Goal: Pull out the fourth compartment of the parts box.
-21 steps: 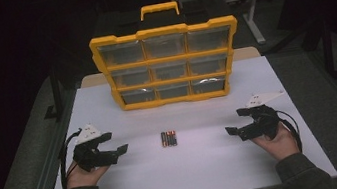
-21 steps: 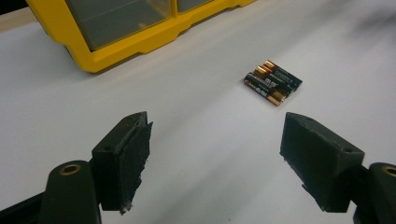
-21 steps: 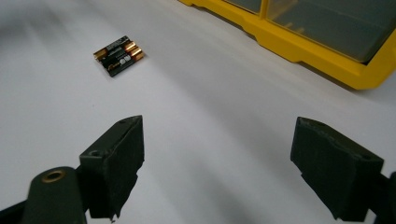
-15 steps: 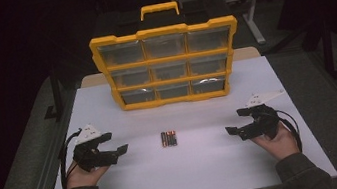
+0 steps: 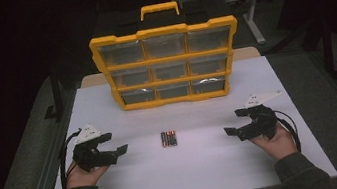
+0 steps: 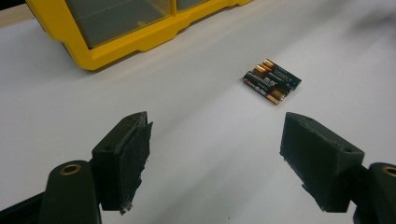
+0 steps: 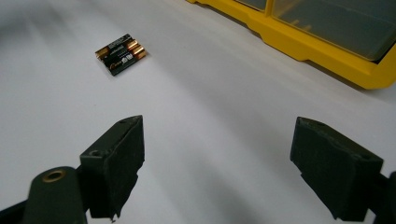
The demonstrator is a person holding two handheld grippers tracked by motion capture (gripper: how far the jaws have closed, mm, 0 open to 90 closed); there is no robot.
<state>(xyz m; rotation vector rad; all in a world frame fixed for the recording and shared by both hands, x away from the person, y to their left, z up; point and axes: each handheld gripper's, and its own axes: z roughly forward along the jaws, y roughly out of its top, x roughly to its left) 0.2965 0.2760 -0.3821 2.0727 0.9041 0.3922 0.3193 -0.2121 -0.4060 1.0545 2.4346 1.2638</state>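
Two grippers low on the white table (image 5: 208,169), left gripper (image 5: 112,151) and right gripper (image 5: 236,130), jaws spread wide, empty; between them, well apart, three batteries (image 5: 168,138) lying together; beyond, upright yellow organizer case (image 5: 168,66)

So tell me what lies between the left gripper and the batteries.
Only bare white table between the left gripper and the batteries, seen in the high view.

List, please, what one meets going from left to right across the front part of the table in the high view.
Left claw → batteries → right claw, all on the white table.
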